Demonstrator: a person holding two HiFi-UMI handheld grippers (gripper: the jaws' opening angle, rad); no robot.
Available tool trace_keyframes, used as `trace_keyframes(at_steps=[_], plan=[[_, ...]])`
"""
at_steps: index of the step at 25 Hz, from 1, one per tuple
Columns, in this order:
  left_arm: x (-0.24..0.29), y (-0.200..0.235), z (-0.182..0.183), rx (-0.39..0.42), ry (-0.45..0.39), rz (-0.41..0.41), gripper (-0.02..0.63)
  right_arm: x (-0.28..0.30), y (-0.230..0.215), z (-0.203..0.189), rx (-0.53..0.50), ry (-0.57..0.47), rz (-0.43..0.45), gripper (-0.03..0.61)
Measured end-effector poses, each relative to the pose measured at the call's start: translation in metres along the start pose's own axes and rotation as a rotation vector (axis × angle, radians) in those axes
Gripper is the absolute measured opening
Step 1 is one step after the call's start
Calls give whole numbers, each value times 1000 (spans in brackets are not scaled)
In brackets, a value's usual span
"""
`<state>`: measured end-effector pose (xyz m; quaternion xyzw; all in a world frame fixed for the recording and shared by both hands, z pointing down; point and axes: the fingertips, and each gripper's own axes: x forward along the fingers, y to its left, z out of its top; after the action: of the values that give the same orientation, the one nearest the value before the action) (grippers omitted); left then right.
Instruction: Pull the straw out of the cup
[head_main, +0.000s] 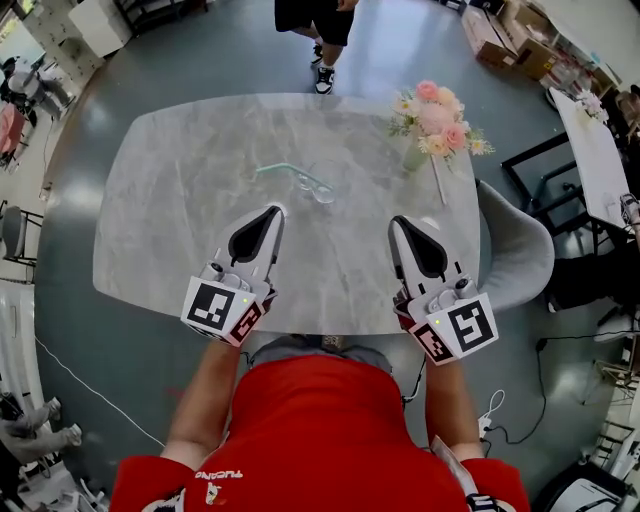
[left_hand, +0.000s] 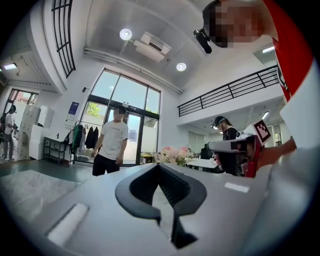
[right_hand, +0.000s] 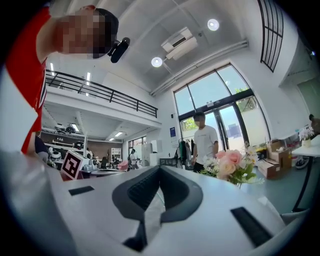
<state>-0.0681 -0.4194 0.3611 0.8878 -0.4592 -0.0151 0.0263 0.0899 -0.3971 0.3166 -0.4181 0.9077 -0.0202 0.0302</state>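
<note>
In the head view a clear glass cup (head_main: 323, 187) stands near the middle of the grey marble table (head_main: 180, 200). A pale green straw (head_main: 280, 168) sticks out of it and leans to the left. My left gripper (head_main: 275, 210) is shut and empty, just short of the cup and a little to its left. My right gripper (head_main: 398, 222) is also shut and empty, further off to the cup's right. Both point level across the table. In the left gripper view the jaws (left_hand: 159, 166) meet at the tips, and so do they in the right gripper view (right_hand: 159, 167). Neither of these views shows the cup.
A vase of pink flowers (head_main: 434, 118) stands at the table's far right corner, seen also as flowers (left_hand: 172, 154) and flowers (right_hand: 232, 167). A grey chair (head_main: 518, 250) sits at the right side. A person (head_main: 320, 30) stands beyond the far edge.
</note>
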Motion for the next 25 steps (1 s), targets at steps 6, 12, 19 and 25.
trace_keyframes(at_steps=[6,12,19,25], plan=[[27,16,-40,-55,56,-10,5,13,-4,-11,-1,38,-17,0],[51,38,-89,-136,135,11,9,19,-9,-16,-3,65,-36,0],[83,56,-126,-258,195,-2,135,21,-13,-26,-2,103,-69,0],[112,70,-153,-323,235,5,195,16,-16,-34,-8,140,-101,0]])
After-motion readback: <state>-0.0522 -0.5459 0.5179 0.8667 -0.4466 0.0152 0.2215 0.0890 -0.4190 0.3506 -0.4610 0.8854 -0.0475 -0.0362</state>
